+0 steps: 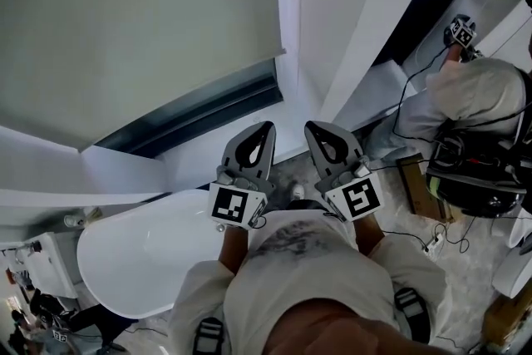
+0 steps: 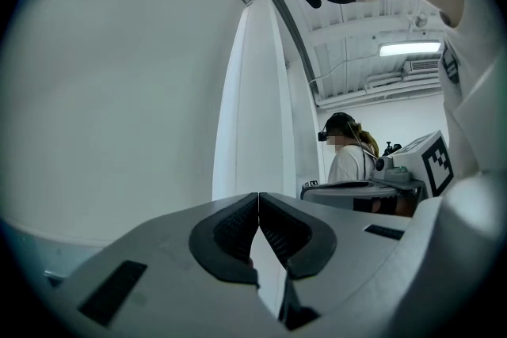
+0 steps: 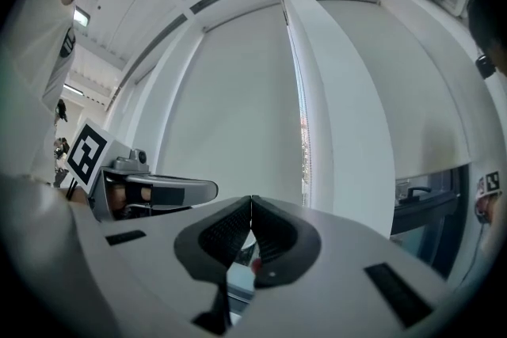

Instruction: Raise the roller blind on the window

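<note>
the roller blind (image 1: 141,21) is seen lowered over most of the window. a dark strip of uncovered glass (image 1: 199,108) is exposed directly beneath the blind's bottom edge. a white wall pillar (image 1: 332,12) is noted at the blind's right side.

the left gripper (image 1: 266,129) is held below the blind's lower right corner, apart from it, with its jaws pressed tip to tip. in the left gripper view nothing is seen between the ribbed pads (image 2: 238,229), and the blind (image 2: 119,91) fills the background.

the right gripper (image 1: 312,127) is held just beside the left one, further right of the blind and likewise clear of it. its jaws are also brought together with nothing clamped, as seen at the pads (image 3: 273,237) in the right gripper view. there the blind (image 3: 238,107) is seen ahead, well apart from the jaws.

a white bathtub (image 1: 141,262) is recorded below the blind, at the person's left. a second person (image 1: 474,96) in white clothing is observed far to the right of the blind, beyond the pillar.
</note>
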